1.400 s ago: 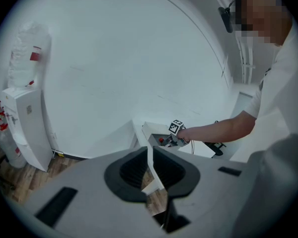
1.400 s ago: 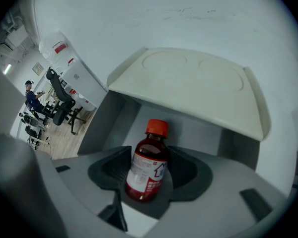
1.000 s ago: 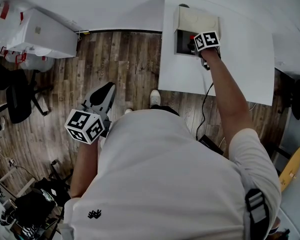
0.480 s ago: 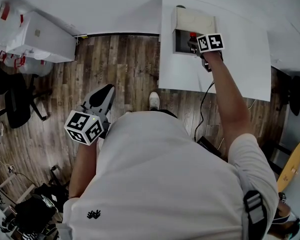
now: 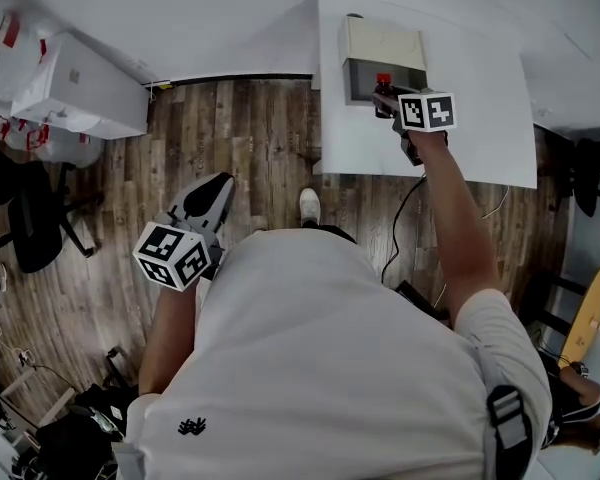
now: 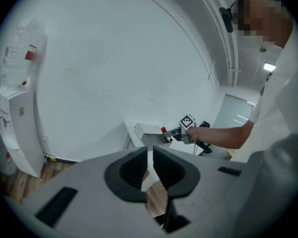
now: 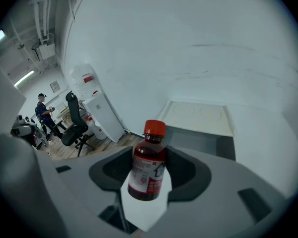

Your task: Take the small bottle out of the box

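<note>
Your left gripper [image 5: 212, 190] hung low beside your hip over the wood floor [image 5: 250, 138], jaws pinched together with nothing in them; your right arm was stretched out over the white table [image 5: 480, 128], and the right gripper [image 7: 149, 171] had its jaws clamped on the small bottle [image 7: 148, 157], pads on the labelled body, red cap up, leaning a touch; the bottle sat outside the box [image 5: 382, 40], just in front of its dark open side; the box itself lay at the table's far edge near the wall, pale lid on top; off to your left a white cabinet [image 5: 80, 83] stood by the wall, with an office chair [image 5: 35, 208] near it.
</note>
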Motion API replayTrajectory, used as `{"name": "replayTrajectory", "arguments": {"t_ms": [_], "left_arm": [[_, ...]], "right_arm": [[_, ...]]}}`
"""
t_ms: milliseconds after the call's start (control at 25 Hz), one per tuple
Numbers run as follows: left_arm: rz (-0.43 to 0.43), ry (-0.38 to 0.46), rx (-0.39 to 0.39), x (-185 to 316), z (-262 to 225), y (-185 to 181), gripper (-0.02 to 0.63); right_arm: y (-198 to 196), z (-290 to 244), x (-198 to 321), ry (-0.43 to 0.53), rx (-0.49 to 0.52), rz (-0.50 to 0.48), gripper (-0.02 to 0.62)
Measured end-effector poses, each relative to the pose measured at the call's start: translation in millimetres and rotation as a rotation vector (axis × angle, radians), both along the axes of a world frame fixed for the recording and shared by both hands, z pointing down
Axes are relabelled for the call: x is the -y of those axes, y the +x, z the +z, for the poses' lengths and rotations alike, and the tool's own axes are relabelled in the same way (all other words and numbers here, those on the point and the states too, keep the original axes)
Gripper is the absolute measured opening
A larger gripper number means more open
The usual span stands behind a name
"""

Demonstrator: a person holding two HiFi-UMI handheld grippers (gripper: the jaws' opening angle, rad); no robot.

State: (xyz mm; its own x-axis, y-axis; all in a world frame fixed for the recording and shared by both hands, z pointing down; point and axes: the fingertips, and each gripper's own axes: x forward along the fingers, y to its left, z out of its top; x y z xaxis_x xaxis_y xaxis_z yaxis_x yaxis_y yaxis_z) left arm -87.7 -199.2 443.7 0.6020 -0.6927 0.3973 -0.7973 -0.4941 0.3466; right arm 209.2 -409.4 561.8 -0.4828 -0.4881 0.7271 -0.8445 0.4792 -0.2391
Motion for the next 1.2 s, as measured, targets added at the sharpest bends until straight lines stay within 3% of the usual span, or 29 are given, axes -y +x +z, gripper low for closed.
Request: {"name": "replayTrajectory", "arguments": {"t_ms": [760,1200], "left_arm": [[0.134,0.001,-0.029,-61,12,-40,0.037],[0.192,0.016,-0.03,-79,15,-39,0.035]], "right_arm": [[-89,-63,-179,0.139,0.205,0.041,0.213],[-109,-87,-253,0.182,0.243,0.048,0.214]]}}
